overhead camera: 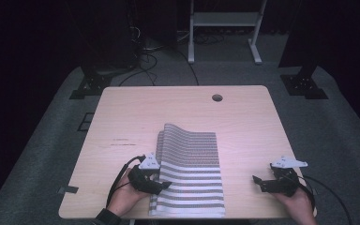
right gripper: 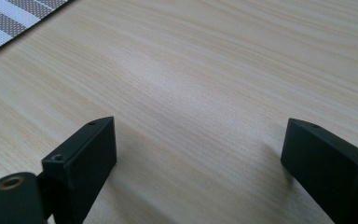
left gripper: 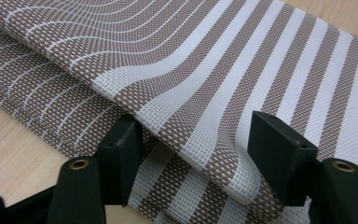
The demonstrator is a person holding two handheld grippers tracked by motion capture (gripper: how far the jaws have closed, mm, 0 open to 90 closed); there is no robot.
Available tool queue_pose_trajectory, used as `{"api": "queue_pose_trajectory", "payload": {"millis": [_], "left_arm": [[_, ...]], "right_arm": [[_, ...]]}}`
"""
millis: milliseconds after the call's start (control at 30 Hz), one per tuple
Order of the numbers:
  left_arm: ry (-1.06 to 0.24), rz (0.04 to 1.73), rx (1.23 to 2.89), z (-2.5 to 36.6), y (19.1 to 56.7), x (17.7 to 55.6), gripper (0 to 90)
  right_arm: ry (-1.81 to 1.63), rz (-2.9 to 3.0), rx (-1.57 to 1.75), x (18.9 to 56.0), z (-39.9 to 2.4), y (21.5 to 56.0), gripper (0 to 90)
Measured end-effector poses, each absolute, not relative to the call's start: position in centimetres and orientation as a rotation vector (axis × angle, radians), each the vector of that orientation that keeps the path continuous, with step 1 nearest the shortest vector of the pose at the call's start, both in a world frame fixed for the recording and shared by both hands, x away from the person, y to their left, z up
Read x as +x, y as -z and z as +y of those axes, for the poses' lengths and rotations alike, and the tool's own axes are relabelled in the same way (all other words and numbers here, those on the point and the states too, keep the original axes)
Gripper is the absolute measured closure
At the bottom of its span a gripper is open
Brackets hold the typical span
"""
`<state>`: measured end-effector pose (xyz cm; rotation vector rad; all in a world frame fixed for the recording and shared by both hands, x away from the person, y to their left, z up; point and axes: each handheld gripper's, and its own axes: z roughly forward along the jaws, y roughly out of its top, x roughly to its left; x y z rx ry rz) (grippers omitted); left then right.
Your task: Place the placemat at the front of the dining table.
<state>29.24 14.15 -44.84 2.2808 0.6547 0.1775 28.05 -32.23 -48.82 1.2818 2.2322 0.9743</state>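
Where folded edge lifts, striped mat, long axis seemingly front-to-back

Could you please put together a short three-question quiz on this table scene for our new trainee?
1. True or false: the right gripper has the striped woven mat between its jaws.
2. Which part of the mat does the left gripper straddle?
A. its far edge
B. its folded left edge
C. its right edge
3. Fill in: the round hole in the wooden table lies near its ___ edge.

Key:
1. False; its jaws stand apart over bare wood, away from the mat.
2. B; the upper layer of the fold sits between the jaws, whose pads do not yet press on it.
3. Far.
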Motion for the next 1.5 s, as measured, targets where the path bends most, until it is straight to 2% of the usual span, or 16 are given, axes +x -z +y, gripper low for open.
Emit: {"api": "queue_pose_trajectory", "payload": {"millis": [67, 133, 167, 300, 400, 533, 633, 1500], "left_arm": [[-0.182, 0.668, 2.276, 14.2, 44.8, 29.3, 40.1], [-0.156, 0.67, 2.265, 14.3, 44.7, 29.3, 49.4], [-0.151, 0.671, 2.263, 14.2, 44.6, 29.3, 49.4], [-0.129, 0.681, 2.257, 14.1, 44.4, 29.3, 62.2], [-0.116, 0.68, 2.262, 14.1, 44.3, 29.3, 65.2], [-0.095, 0.664, 2.272, 13.9, 44.2, 29.3, 80.6], [-0.083, 0.667, 2.264, 13.6, 43.9, 29.4, 87.1], [-0.103, 0.658, 2.195, 12.1, 41.9, 31.7, 88.0]], "right_arm": [[-0.974, 2.232, 1.282, 28.1, -32.2, 48.8, 9.1], [-0.974, 2.232, 1.282, 28.0, -32.2, 48.8, 9.1], [-0.975, 2.232, 1.282, 28.1, -32.2, 48.8, 9.1], [-0.974, 2.232, 1.281, 28.1, -32.2, 48.8, 9.1], [-0.974, 2.232, 1.281, 28.1, -32.2, 48.8, 9.1], [-0.974, 2.232, 1.284, 28.0, -32.2, 48.8, 9.1], [-0.974, 2.232, 1.283, 28.0, -32.2, 48.8, 9.1], [-0.975, 2.232, 1.284, 28.0, -32.2, 48.8, 9.1]]}}
